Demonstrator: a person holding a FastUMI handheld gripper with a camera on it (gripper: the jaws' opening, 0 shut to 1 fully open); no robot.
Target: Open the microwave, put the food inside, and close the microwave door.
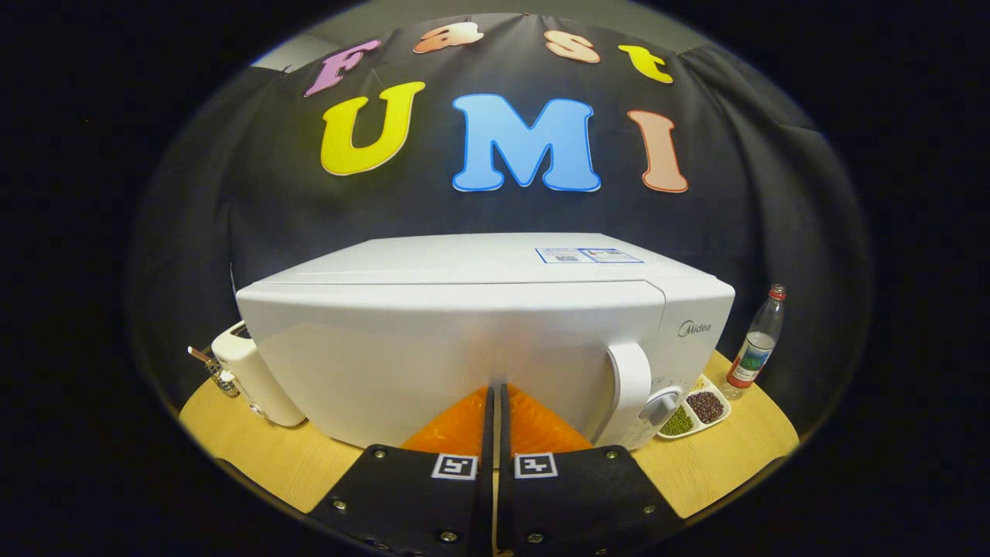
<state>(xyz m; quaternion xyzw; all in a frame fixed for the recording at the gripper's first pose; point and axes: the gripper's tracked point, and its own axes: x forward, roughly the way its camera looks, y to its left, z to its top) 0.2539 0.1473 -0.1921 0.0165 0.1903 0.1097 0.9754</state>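
A white microwave (464, 340) stands on the round wooden table (255, 456), right in front of me, its door closed. The door's white handle (630, 387) runs upright at the door's right side, with a round knob (663, 404) beside it. My gripper (495, 394) is shut, its two fingers pressed together with nothing between them, tips close against the lower middle of the door, left of the handle. A white divided dish of beans and grains (694, 411) lies on the table just right of the microwave.
A white toaster (251, 371) sits at the microwave's left, with a small metal object beside it. A clear bottle with a red cap (756, 344) stands at the far right beyond the dish. The table's edge curves close below me.
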